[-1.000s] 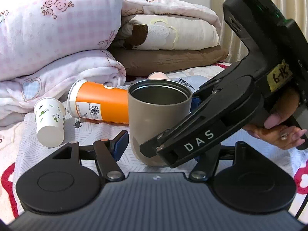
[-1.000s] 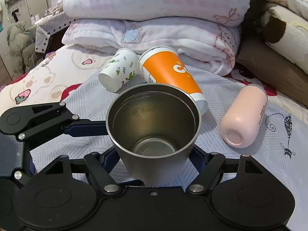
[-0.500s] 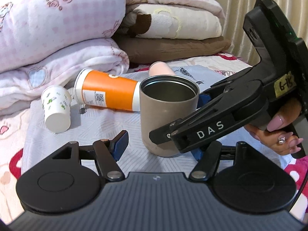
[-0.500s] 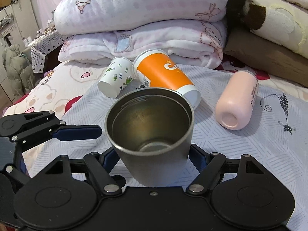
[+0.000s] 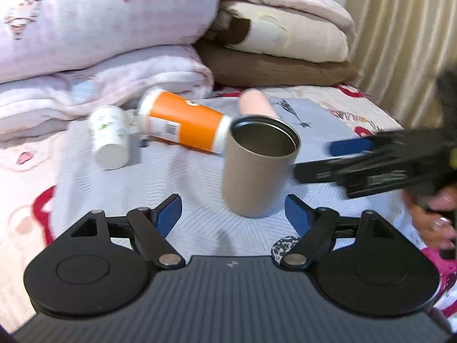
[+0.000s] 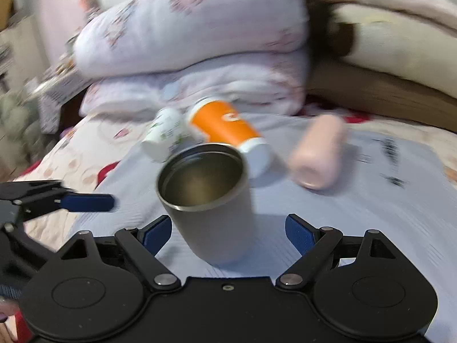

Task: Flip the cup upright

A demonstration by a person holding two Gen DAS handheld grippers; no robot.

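Nearest in the left wrist view, the left gripper [image 5: 232, 213] sits at the bottom of the frame with its jaws spread wide and nothing between them. Just beyond it, right of centre, one grey metal cup [image 5: 257, 168] stands upright on the pale grey cloth [image 5: 142, 188], mouth up, touching neither blue pad. At the right edge the right gripper [image 5: 351, 154] shows from the side, blurred, apart from the cup.

In the right wrist view the right gripper's own jaws are likewise wide at the bottom of the frame, and the cup stands between the two blue pads [image 6: 297, 233] with a gap on each side.

Behind the cup lie three more containers, all on their sides: one orange paper cup [image 5: 182, 121] at centre, one small white paper cup [image 5: 110, 138] to its left, and one pink bottle [image 6: 320, 153] to the right. Farthest back, across the top of the frame, a stack of folded blankets [image 5: 100, 34] is piled up; the count is unclear in the blur.
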